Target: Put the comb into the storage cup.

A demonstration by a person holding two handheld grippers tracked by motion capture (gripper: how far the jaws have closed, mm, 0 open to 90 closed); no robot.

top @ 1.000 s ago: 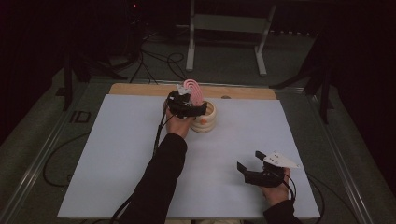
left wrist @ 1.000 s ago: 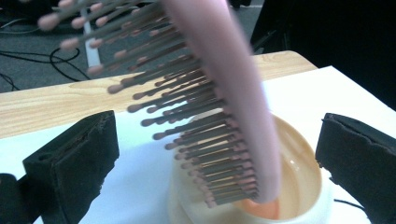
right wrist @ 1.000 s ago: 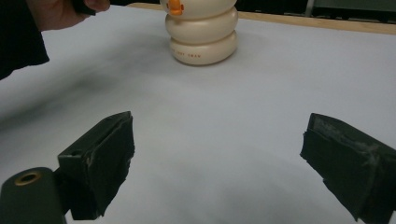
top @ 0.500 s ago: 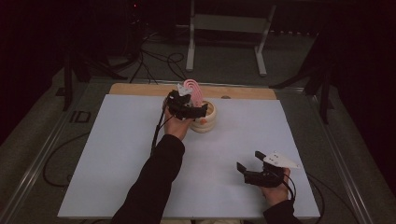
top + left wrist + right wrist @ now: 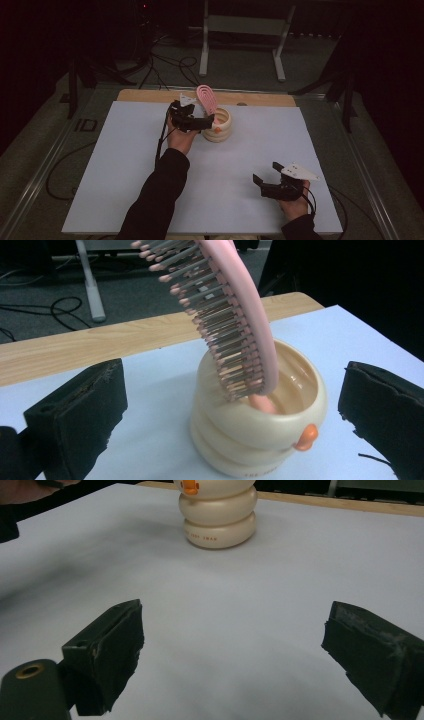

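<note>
A cream ribbed cup (image 5: pixel 220 128) with a small orange knob stands at the far middle of the white table. A pink hairbrush (image 5: pixel 206 98) stands in it, handle down, head leaning out to the left. My left gripper (image 5: pixel 202 121) sits just left of the cup and is open. In the left gripper view its jaws stand wide on either side of the cup (image 5: pixel 250 440) and touch neither it nor the brush (image 5: pixel 235 325). My right gripper (image 5: pixel 267 173) rests near the front right, open, holding nothing. In the right gripper view (image 5: pixel 237 655) it faces the cup (image 5: pixel 218 515) from a distance.
A white sheet (image 5: pixel 125 180) covers the table, with a strip of bare wood (image 5: pixel 145 95) along the far edge. Cables and a metal stand (image 5: pixel 240 30) lie on the dark floor beyond. The left gripper's cable trails along the forearm.
My left gripper has drawn back a little from over the cup, toward the left and the person. The brush stays standing in the cup. The right gripper has not moved.
</note>
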